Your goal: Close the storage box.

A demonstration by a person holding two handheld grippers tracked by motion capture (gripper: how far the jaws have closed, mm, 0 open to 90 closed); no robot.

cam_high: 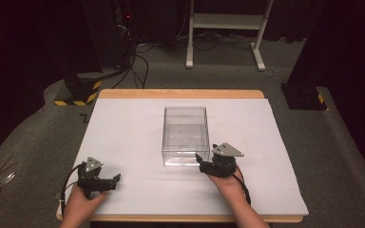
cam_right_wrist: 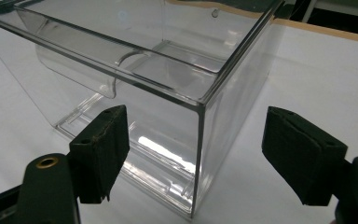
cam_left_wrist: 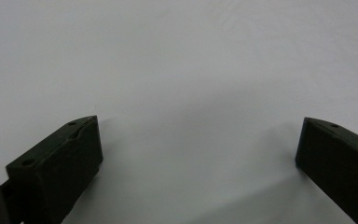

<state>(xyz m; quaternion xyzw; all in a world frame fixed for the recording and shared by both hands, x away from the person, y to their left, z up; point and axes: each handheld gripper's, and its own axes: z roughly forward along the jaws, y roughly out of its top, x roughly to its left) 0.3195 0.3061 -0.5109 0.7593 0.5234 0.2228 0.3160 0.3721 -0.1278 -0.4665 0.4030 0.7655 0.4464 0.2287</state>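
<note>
Nothing seems done yet: the right gripper (cam_high: 208,160) is wide open and empty with the clear box (cam_high: 185,135) just ahead, its near corner between the jaws, while the left gripper (cam_high: 110,182) rests wide open and empty on the tabletop (cam_high: 123,142).

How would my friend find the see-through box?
Look at the white table, near its middle. The clear plastic box stands there, just beyond the open right gripper. It is see-through and open on top; the grippers near it are black.

Clear box (cam_high: 185,135) on a white table (cam_high: 123,142) with a tan wooden edge; black fingers (cam_right_wrist: 100,149).
</note>
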